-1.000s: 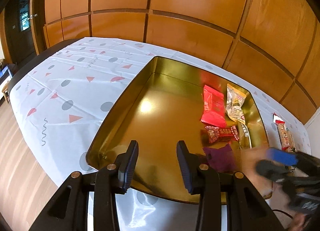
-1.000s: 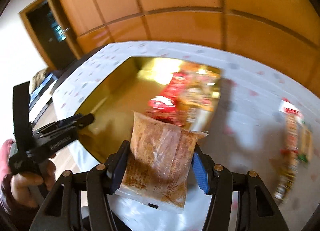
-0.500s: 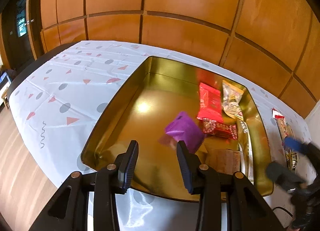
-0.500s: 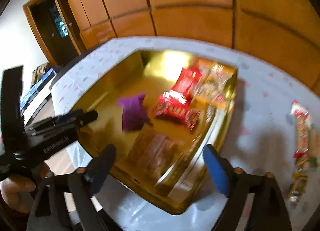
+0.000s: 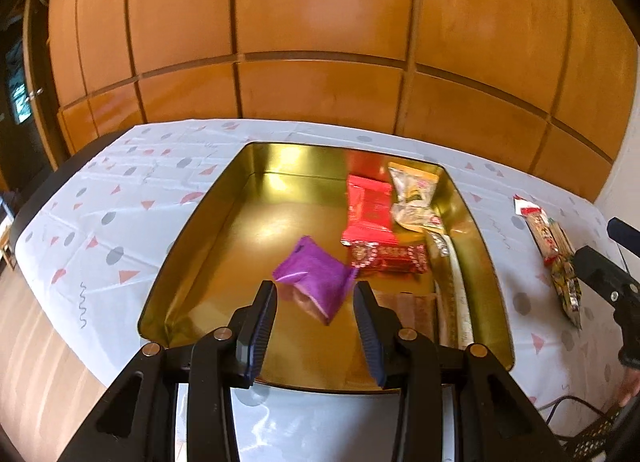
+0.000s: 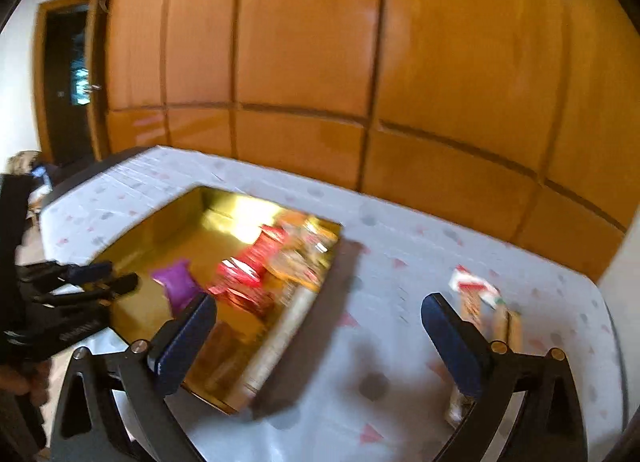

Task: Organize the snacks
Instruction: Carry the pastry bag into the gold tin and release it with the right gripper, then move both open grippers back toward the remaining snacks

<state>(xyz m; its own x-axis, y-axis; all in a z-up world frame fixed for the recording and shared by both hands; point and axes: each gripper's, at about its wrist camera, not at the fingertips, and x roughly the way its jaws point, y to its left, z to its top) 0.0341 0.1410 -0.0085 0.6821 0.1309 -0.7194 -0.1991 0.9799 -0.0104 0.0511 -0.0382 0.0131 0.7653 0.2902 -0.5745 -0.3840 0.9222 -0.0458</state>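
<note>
**Both grippers empty above the gold tin**

The gold tin (image 5: 192, 246) sits on the tabletop (image 5: 120, 198), which is covered with a white cloth printed with grey dots and pink triangles. Everything below is placed relative to that tin.

Inside it, toward its right wall, lie a red packet (image 5: 369, 209), a pale yellow packet (image 5: 414, 194) just beside that, and a dark red patterned packet (image 5: 390, 258) nearer the camera. A purple packet (image 5: 314, 278) lies tilted near the tin's middle, and a brown packet (image 5: 404, 308) rests by the near right corner. Outside the tin, well apart to its right, long snack packets (image 5: 554, 250) lie on the cloth.

The left gripper (image 5: 315, 322) hangs over the tin's near edge, its jaws partly apart with nothing pressed between them; the purple packet shows beyond the gap, not gripped.

The right gripper (image 6: 318, 332) is over the tabletop at the tin's right side, its jaws opening wide, and nothing lies between them. This view is blurred.
</note>
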